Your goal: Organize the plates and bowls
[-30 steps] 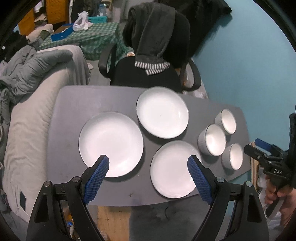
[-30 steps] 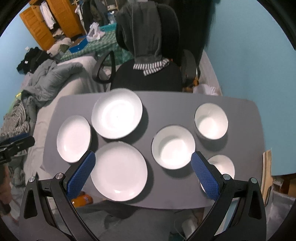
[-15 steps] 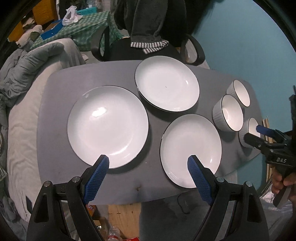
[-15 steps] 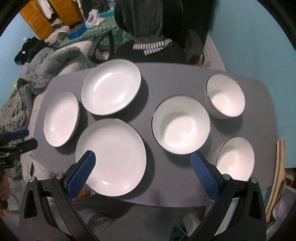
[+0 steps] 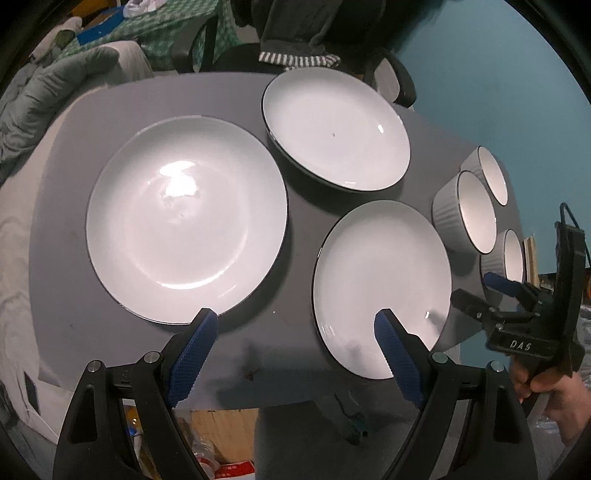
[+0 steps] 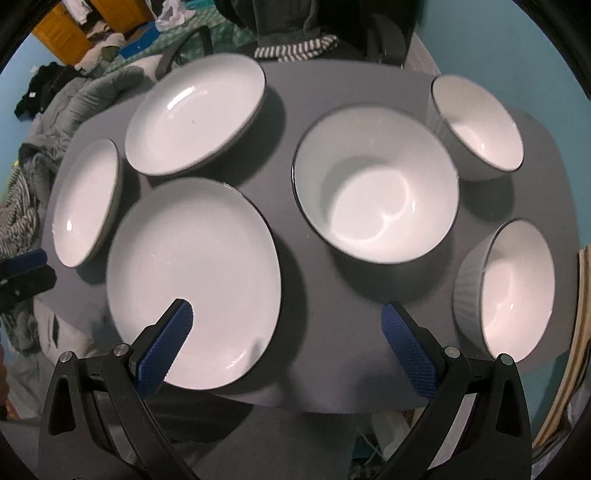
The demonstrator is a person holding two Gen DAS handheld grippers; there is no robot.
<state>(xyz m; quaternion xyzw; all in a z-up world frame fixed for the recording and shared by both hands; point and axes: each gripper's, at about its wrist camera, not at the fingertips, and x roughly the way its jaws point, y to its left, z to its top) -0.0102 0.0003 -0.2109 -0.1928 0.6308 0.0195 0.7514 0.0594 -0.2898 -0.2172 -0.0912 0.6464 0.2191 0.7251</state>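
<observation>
The left gripper [image 5: 295, 332] hangs over the near edge of the grey table [image 5: 66, 314], its blue fingers [image 5: 192, 343] spread wide and holding nothing; one tip overlaps the rim of the big plate [image 5: 184, 229], the other the near plate [image 5: 380, 280]. The right gripper [image 6: 284, 332] is likewise spread and empty, between that near plate [image 6: 192, 280] and the front bowl [image 6: 517, 284]. A third plate [image 5: 336, 125] sits at the back. The middle bowl [image 6: 376, 181] and back bowl [image 6: 480, 122] stand upright, mouths up. All six pieces lie apart, with narrow strips of bare table between. A chair [image 6: 295, 33] draped with clothes stands behind, by a teal wall [image 5: 498, 92].
</observation>
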